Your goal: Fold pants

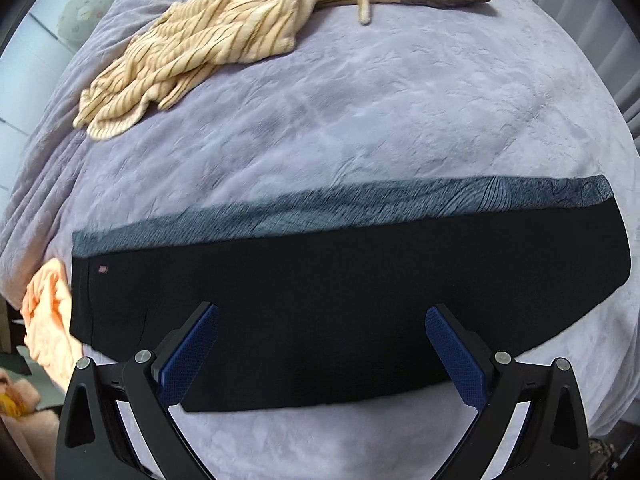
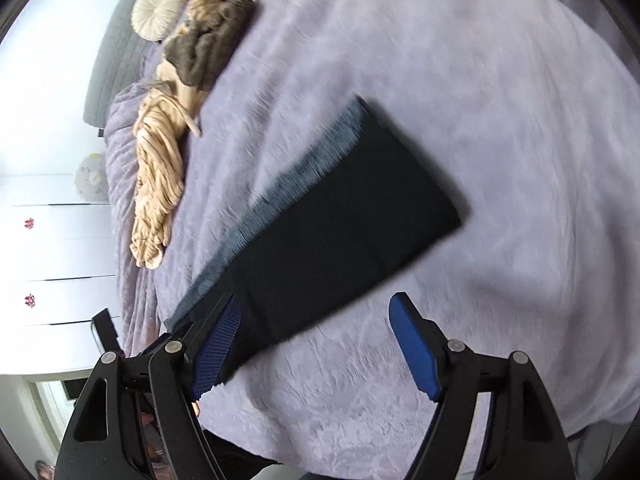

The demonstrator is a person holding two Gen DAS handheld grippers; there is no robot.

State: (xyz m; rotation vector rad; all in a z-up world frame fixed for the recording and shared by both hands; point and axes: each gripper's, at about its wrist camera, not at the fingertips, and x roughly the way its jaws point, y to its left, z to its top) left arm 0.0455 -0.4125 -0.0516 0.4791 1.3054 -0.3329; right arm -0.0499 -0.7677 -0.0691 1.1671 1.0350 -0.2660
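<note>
Both the left tool and right tool hung open and empty above the black pants, folded lengthwise on the lavender bedspread. A one-layer pinch would likely skew the next fold.

Black pants: matt cloth, greyer ribbed edge. Lilac bedspread: soft crinkled plush.

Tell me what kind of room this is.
Most likely a bedroom: the pants lie on a bed with a lilac blanket, a round cushion sits by a quilted headboard, and white drawers stand alongside.
</note>
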